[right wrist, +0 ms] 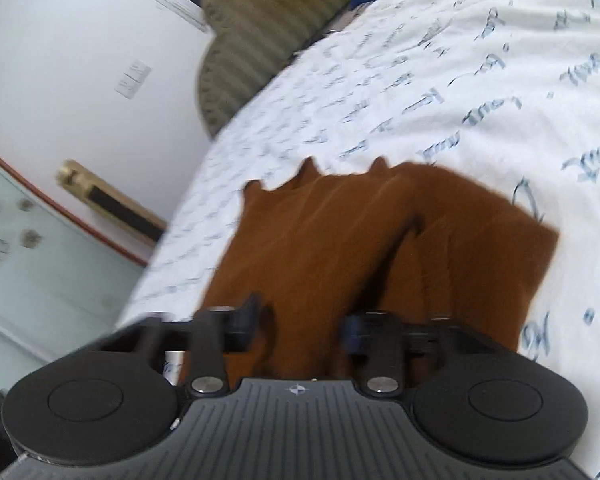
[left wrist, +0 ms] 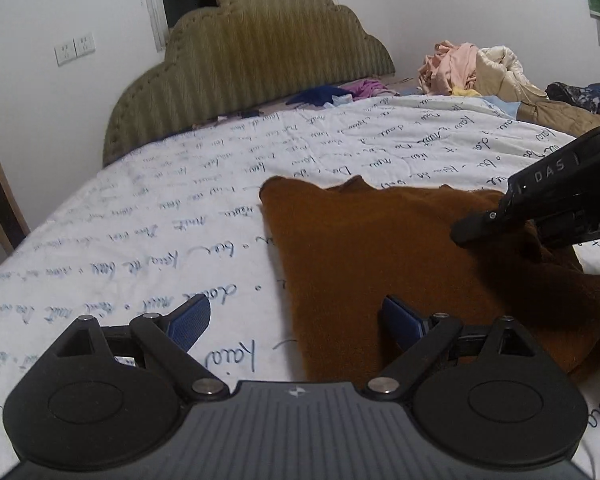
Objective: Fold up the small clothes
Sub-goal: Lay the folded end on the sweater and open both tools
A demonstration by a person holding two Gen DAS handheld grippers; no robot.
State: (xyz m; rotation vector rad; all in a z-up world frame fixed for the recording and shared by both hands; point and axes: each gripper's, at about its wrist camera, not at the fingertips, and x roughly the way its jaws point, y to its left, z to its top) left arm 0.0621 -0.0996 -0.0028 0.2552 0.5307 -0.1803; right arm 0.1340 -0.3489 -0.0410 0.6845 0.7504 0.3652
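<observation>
Garment: brown knit cloth (left wrist: 364, 256) lying flat on the printed bedsheet (left wrist: 171, 216), long axis running from the grippers toward the headboard (left wrist: 251, 60), scalloped edge farthest away.
Left gripper (left wrist: 295, 322): jaws spread, over the cloth's near left edge.
Right gripper (right wrist: 300, 326): jaws spread, cloth bunched between them; grip unclear through blur.

L wrist cam is held low over the bed (left wrist: 159, 208), aimed toward the headboard (left wrist: 251, 60). R wrist cam is tilted, set close above the brown cloth (right wrist: 340, 248). Cloth, bed & headboard are shared by both.
</observation>
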